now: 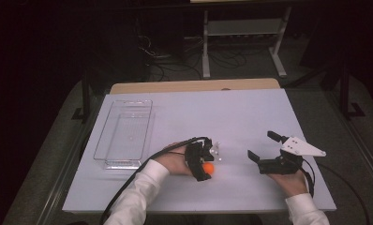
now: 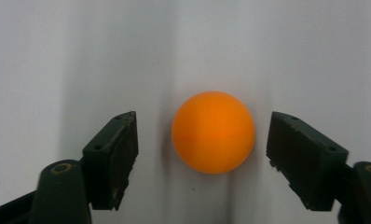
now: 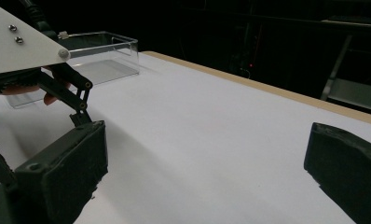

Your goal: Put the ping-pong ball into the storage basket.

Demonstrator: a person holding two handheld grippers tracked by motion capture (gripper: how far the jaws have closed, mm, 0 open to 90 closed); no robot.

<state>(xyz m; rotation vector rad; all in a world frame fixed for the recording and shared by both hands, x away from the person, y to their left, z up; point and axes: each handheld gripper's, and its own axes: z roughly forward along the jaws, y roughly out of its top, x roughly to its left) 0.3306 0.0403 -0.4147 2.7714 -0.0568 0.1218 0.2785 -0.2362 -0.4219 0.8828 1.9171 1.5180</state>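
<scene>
An orange ball rests on the white table top, between the jaws of my left gripper, which stand apart on either side without touching it. From above, the left gripper points down at the ball near the table's front middle. My right gripper hovers to the right, about a hand's width from the ball, open with nothing between its jaws. The right gripper view looks along the right gripper across bare table toward the left gripper's plate and linkage.
A clear plastic box stands at the table's left side, also seen as a clear plastic box beyond the left gripper. A wooden edge borders the far side of the table. Dark floor, cables and a stand lie behind.
</scene>
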